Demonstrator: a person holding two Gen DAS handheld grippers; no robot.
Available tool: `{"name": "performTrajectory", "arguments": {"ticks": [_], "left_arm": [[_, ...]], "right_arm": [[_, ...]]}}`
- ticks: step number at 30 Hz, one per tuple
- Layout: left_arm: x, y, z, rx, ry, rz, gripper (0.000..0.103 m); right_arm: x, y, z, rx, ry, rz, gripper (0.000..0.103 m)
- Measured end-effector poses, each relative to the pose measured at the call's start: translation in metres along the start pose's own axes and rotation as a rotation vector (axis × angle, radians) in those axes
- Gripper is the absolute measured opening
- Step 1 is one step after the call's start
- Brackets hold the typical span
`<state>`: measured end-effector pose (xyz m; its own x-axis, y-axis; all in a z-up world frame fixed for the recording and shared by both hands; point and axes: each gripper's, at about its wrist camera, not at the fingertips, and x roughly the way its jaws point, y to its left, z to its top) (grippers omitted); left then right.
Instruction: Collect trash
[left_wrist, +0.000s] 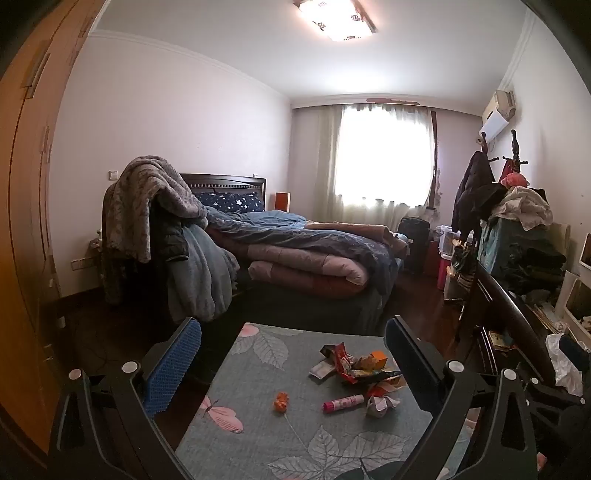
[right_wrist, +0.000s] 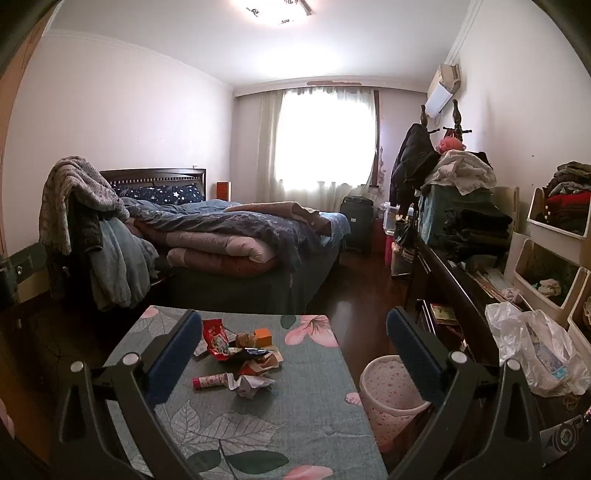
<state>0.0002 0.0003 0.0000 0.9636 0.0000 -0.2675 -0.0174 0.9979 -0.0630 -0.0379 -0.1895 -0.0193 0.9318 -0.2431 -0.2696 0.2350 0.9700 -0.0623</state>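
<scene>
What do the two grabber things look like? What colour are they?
Each hand-held gripper, left and right, has a black plastic frame with round silver bolts. The flat fingers wear bumpy blue rubber pads. No cables or hands show.

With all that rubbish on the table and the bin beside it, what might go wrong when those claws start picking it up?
1. The pink cylindrical tube lies on its side and may roll off the leaf-patterned tablecloth.
2. The tangled pile of red snack wrappers may scatter if grabbed together.
3. The pink speckled plastic wastebasket stands low beside the table, so drops might miss it.
</scene>
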Motion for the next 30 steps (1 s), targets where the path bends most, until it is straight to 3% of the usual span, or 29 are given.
{"name": "performTrajectory", "arguments": {"ticks": [30], "left_arm": [[0.0047, 0.0043, -0.0038, -0.002, 0.002, 0.006, 0.099]], "right_arm": [[-0.0018, -0.0022, 0.0005, 0.001, -0.009, 0.002, 0.100]]}}
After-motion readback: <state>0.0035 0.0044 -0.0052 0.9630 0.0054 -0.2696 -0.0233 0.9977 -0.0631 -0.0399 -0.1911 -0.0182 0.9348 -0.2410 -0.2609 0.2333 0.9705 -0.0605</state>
